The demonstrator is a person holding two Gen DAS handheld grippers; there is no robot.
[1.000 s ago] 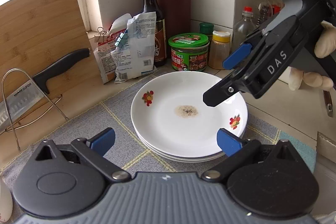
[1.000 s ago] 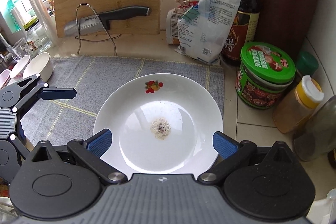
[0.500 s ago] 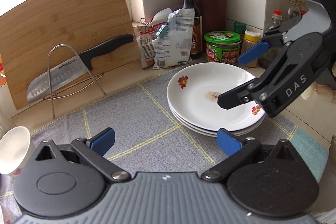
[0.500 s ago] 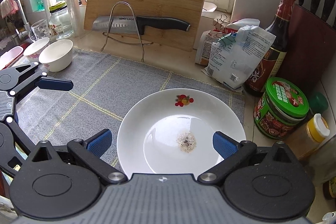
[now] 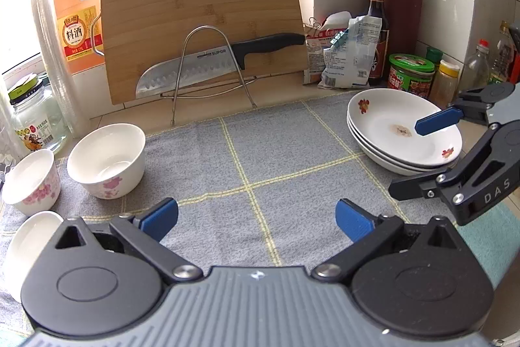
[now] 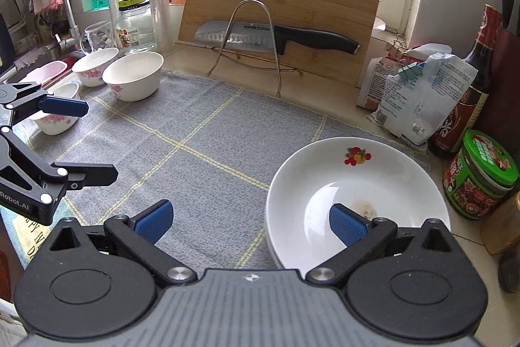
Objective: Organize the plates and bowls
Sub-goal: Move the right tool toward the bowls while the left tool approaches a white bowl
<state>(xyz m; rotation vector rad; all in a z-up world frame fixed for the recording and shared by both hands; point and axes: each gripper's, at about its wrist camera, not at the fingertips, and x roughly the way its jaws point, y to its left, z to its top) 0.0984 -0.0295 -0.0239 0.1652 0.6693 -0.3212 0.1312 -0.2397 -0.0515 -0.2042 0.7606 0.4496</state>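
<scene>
Plates first: I see a stack of white plates with small red flower marks (image 5: 383,126) at the right end of the grey checked cloth (image 5: 276,152) on the worktop. The top plate has a brown crumb spot in its middle. Just behind the stack stands a green-lidded jar (image 5: 411,72).

My left tongs (image 5: 256,215) are wide open and hold nothing. They hang level above the middle of the cloth and point toward the back wall. My right tongs (image 6: 248,218) are wide open too, and empty. They point the same way. One blue pad sits above the near part of the top plate, and the other is above bare cloth. From the left camera I see one blue finger (image 5: 438,121) of the right tongs reaching over the plates. I cannot tell if it touches them.

Three white bowls with pink flowers (image 5: 107,158) stand close together at the left end of the cloth. A bamboo chopping board (image 5: 201,18) leans on the back wall. A big steel knife with a black handle (image 5: 211,64) rests in a wire rack (image 5: 208,67) in front of it.
</scene>
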